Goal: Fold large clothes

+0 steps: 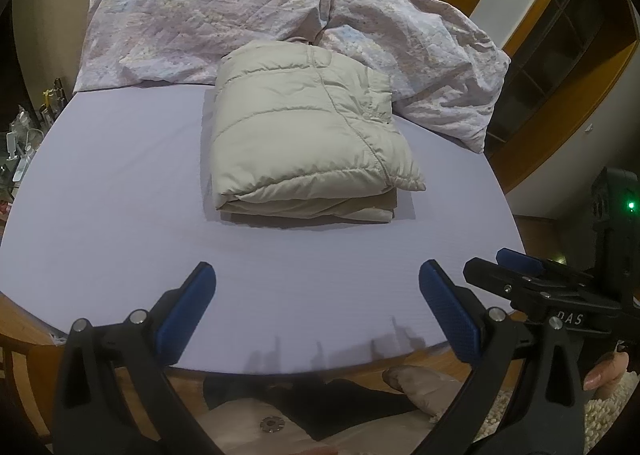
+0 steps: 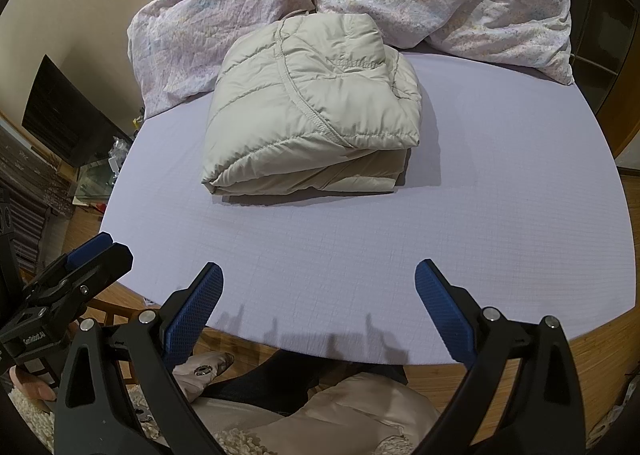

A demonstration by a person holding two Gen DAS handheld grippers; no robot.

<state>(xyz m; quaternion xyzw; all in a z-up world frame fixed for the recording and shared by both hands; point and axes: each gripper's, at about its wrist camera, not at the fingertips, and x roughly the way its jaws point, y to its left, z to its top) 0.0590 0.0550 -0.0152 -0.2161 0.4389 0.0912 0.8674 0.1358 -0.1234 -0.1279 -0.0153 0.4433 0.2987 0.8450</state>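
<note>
A beige quilted puffer jacket [image 1: 308, 131] lies folded into a thick square bundle on the lavender bed sheet [image 1: 120, 195]. It also shows in the right wrist view [image 2: 312, 111], centre of the bed [image 2: 500, 195]. My left gripper [image 1: 318, 295] is open and empty, held over the near edge of the bed, well short of the jacket. My right gripper [image 2: 318, 295] is open and empty too, at the near edge. The right gripper also shows at the right of the left wrist view [image 1: 520, 267], and the left gripper at the left of the right wrist view [image 2: 92, 251].
A crumpled floral duvet [image 1: 240, 11] lies heaped across the far side of the bed, touching the jacket's far edge. A cluttered glass side table [image 2: 92, 179] and a dark screen [image 2: 68, 115] stand left of the bed. Wooden shelving [image 1: 560, 55] stands at right.
</note>
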